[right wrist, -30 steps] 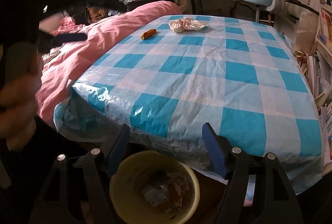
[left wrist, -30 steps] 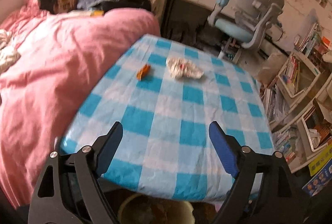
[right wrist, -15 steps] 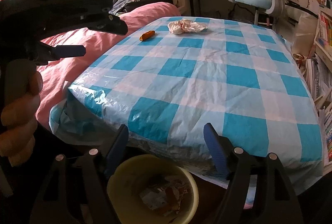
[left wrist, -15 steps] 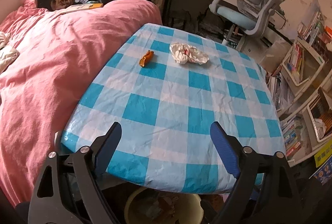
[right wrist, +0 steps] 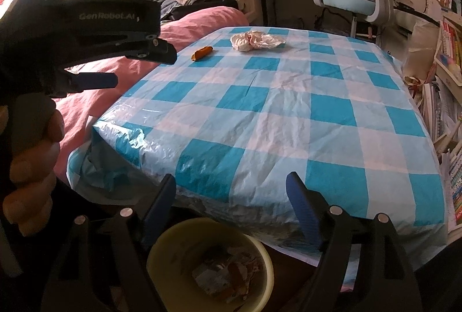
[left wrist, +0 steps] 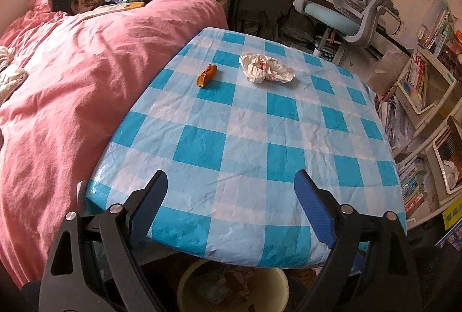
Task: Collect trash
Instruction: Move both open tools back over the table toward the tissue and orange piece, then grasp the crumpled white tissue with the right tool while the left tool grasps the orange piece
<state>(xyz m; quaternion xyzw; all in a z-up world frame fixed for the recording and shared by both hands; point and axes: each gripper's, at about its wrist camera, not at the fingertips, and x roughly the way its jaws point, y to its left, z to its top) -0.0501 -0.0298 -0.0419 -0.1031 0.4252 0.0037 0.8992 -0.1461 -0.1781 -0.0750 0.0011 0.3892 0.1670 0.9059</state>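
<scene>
Blue-checked cloth covers the table [left wrist: 231,156]; an orange scrap [left wrist: 206,76] and a crumpled white wrapper [left wrist: 265,69] lie at its far end, well ahead of both grippers. The left gripper [left wrist: 231,185] is spread wide and empty. The right gripper [right wrist: 231,188], also empty, is opening above the yellow bin [right wrist: 161,251]. The scrap's long axis slants away, nearer the left gripper's side

Orange scrap [left wrist: 206,75] and crumpled paper [left wrist: 266,68] lie apart on the checked table [left wrist: 248,144].
</scene>
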